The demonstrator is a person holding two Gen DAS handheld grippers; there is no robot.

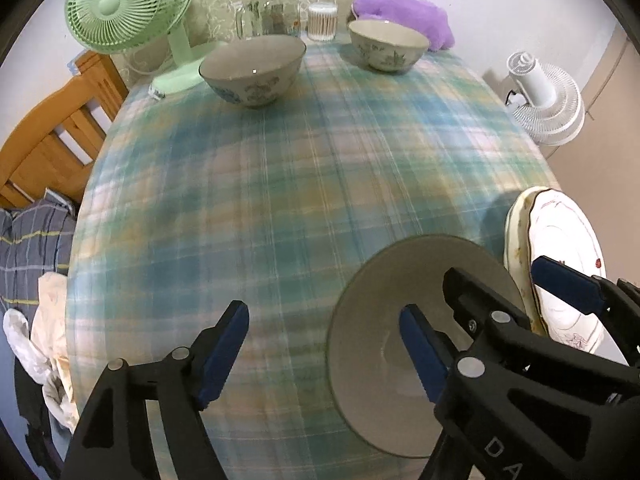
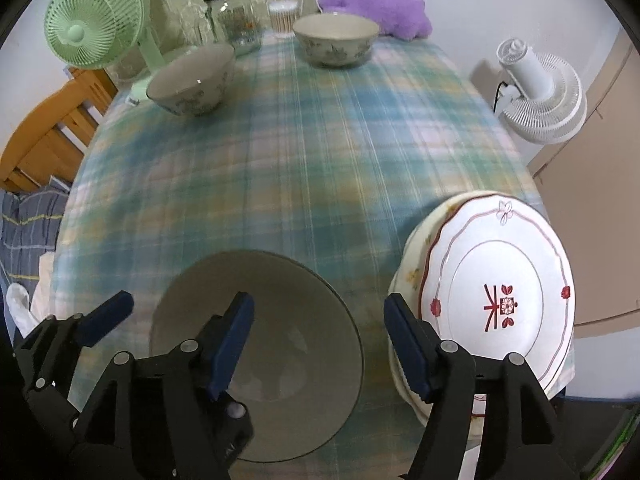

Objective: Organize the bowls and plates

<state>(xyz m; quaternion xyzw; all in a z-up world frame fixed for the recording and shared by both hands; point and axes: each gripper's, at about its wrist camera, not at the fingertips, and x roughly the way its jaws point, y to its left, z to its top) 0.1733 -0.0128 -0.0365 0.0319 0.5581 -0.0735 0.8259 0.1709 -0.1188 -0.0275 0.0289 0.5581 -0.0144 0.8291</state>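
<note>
Bowl point(image 2: 256, 356) under both wide-open empty jaws; plate stack point(image 2: 496, 296) beside right gripper point(image 2: 320, 344).

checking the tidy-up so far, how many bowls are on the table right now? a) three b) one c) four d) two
a, one near bowl sits below the grippers, and two more stand at the far end: the left far bowl and the right far bowl.

Your left gripper point(image 1: 324, 354) was matte black plastic with dark blue ridged finger pads point(image 1: 222, 354) and round silver pins. Your right gripper point(image 2: 320, 346) matched it; white letters "DA" marked one frame.
</note>
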